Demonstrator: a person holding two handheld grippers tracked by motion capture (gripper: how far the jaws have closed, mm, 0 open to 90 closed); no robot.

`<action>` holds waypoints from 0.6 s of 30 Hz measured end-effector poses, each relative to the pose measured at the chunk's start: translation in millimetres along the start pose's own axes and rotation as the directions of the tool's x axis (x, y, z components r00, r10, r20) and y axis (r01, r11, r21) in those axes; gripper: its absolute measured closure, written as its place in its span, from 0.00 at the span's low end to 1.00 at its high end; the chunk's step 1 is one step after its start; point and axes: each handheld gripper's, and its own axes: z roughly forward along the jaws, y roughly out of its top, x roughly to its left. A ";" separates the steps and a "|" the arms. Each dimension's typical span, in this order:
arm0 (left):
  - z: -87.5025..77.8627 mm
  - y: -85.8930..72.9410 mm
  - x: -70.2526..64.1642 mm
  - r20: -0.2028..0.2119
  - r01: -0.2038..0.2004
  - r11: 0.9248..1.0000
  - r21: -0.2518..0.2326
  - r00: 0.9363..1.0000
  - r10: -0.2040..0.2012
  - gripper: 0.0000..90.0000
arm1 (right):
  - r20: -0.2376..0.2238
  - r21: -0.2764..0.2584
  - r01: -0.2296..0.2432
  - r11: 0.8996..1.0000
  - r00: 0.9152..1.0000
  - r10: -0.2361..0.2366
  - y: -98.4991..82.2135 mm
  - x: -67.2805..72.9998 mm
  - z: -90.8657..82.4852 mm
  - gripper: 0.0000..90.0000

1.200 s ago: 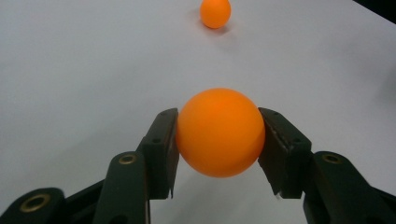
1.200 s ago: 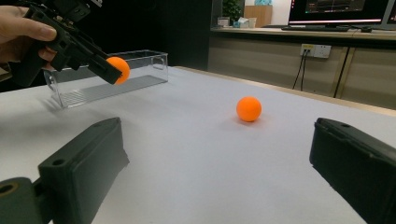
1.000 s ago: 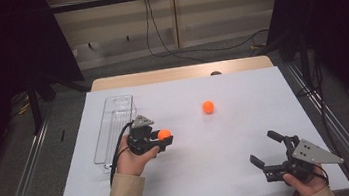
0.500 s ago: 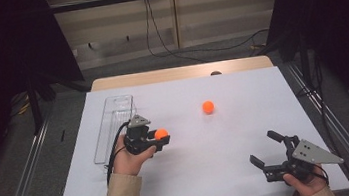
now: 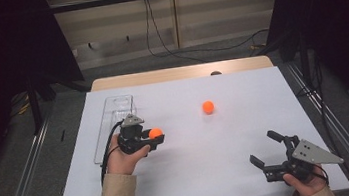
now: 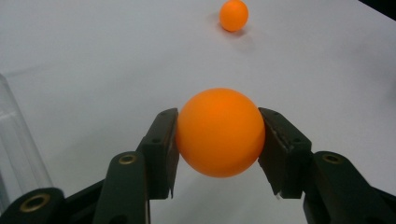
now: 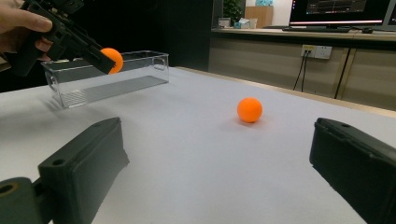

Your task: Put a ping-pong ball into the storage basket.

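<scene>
Leftward toward the clear bin [image 5: 112,116] drifts the left gripper [image 5: 156,136], fingers pinching an orange ball [image 6: 220,132] ready to drop; right gripper [image 5: 267,150] fingers spread

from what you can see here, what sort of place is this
Probably a lab or test room set up for recording: a white-topped table framed by metal rails, loose cables on grey carpet, and a monitor on a side counter.

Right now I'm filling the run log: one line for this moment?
left tool: shut on held ball | right tool: open | loose ball: on table | clear bin: beside left tool
</scene>
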 end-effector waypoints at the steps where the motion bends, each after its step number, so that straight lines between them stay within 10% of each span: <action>1: 0.0 0.1 0.0 0.006 -0.004 1.000 0.006 1.000 0.004 0.56 | 0.001 0.001 -0.001 1.000 1.000 0.001 -0.1 0.0 0.0 0.03; 18: -4.1 -0.2 2.3 0.002 -0.002 1.000 0.007 1.000 0.002 0.56 | 0.001 -0.001 0.003 1.000 1.000 -0.003 0.2 -0.3 -0.2 0.03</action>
